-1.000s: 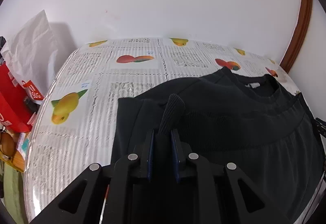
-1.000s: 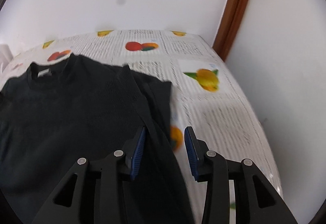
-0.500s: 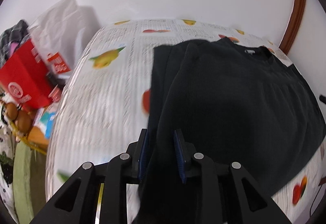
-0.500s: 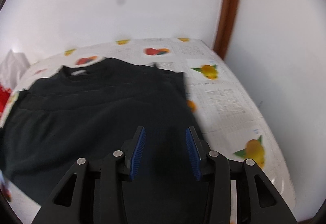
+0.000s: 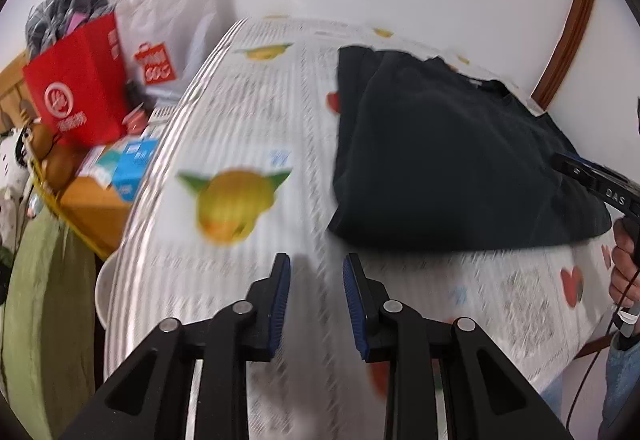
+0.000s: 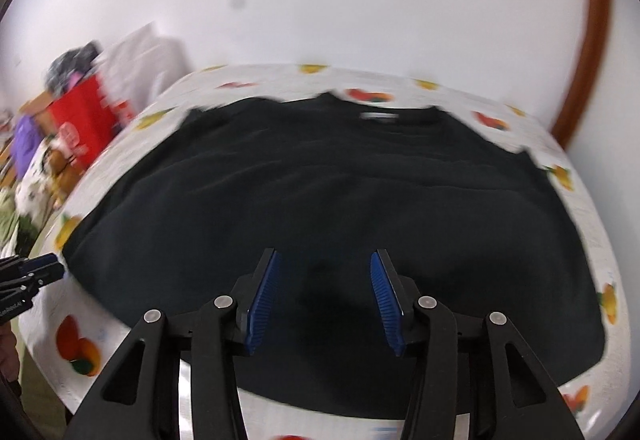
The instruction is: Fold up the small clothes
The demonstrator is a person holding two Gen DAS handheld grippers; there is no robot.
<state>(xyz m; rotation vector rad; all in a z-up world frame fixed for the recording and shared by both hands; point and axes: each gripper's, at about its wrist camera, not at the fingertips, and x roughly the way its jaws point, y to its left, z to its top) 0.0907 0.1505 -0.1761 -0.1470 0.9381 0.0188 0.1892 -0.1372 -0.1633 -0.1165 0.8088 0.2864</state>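
Shirt [image 6: 332, 207], black, lies flat on the fruit-print worktop [image 5: 248, 127]. Left tool [image 5: 316, 296] released, grasping nothing, over bare cloth just off the shirt's left edge. Right tool [image 6: 324, 292] released, hovering above the shirt's lower hem.

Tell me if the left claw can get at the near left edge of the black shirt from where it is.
Probably yes. The left claw is open and empty over bare tablecloth, and nothing lies between it and the black shirt edge ahead to its right.

fruit-print table [image 5: 248, 143], black shirt [image 6: 332, 199] flat
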